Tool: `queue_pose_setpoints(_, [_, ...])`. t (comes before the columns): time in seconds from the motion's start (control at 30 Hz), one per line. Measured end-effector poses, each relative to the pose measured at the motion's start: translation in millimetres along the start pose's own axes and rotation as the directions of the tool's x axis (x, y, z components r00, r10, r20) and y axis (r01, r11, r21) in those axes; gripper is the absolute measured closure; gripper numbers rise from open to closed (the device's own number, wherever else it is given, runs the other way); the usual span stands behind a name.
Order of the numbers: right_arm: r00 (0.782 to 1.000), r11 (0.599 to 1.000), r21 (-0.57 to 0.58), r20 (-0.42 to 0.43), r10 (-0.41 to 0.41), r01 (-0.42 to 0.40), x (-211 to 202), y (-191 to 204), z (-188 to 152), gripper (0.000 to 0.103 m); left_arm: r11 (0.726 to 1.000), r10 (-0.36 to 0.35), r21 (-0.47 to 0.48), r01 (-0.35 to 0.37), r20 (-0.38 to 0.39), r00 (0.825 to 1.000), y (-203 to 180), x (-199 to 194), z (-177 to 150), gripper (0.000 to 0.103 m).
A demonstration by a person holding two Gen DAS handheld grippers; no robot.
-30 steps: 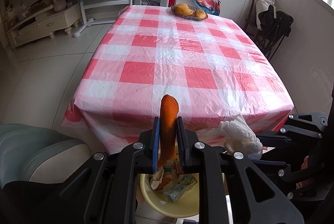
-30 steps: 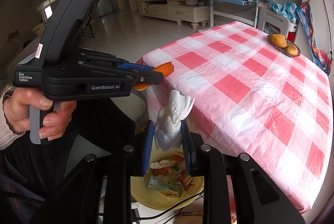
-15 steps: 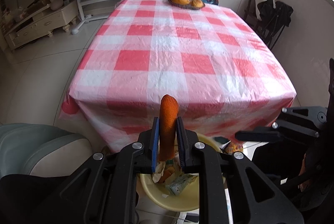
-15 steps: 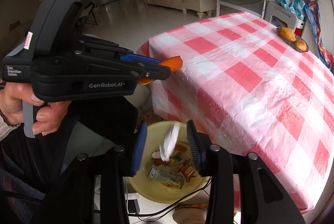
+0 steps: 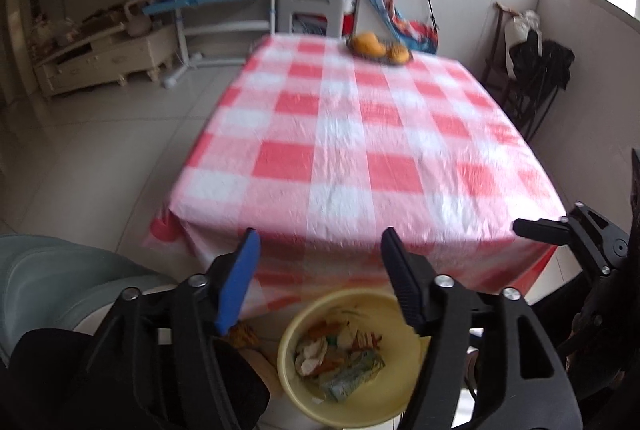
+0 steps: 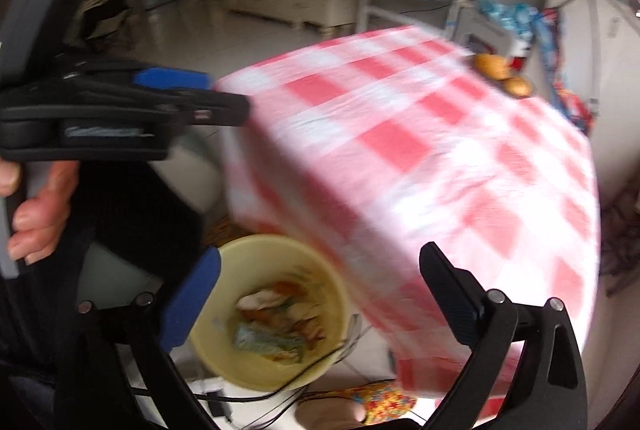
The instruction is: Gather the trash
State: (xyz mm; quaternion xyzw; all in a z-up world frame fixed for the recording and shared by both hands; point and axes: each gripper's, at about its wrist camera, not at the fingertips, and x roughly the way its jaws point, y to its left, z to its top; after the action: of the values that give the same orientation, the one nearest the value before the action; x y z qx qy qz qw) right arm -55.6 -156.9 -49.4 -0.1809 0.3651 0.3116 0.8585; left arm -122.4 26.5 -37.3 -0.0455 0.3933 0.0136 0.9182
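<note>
Trash (image 5: pixel 340 358) lay heaped in the yellow bin (image 5: pixel 298 386) on the floor, below and between the jaws of both grippers — paper scraps, orange bits, a greenish wrapper, all blurred. Ahead of the jaws stood the table under its red-and-white checked cloth (image 5: pixel 360 149); fruit (image 5: pixel 378 45) sat at its far end, well apart from either gripper. Left gripper (image 5: pixel 320 282): jaws apart and opening, nothing between them, the bin seen through the gap. Right gripper (image 6: pixel 320 294): jaws wide and opening, nothing held — the bin sat just inside its blue pad (image 6: pixel 188 302). A hand (image 6: pixel 38 205) gripped the left gripper's handle.
</note>
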Motion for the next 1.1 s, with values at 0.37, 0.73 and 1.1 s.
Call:
queue_pose_setpoints(0.37, [0.929,0.938,0.233,0.209,-0.306,0.256,-82.9,-21.0,-22.0,0.008,0.998,0.033,0.037,-0.041,0.199,0.979,-34.6,-54.2,6.9,0.014])
queue_pose_setpoints(0.73, [0.86,0.88,0.339,0.272,-0.431,0.334,-108.3,-10.4,-38.6,0.008,0.991,0.08,0.086,-0.104,0.253,0.964,-45.7,-90.4,-3.1,0.008])
queue_pose_setpoints(1.1, [0.853,0.888,0.258,0.272,-0.446,0.382,-94.0,9.9,-35.4,0.008,0.994,0.078,0.051,-0.092,0.242,0.967,-37.0,-82.8,-7.1,0.007])
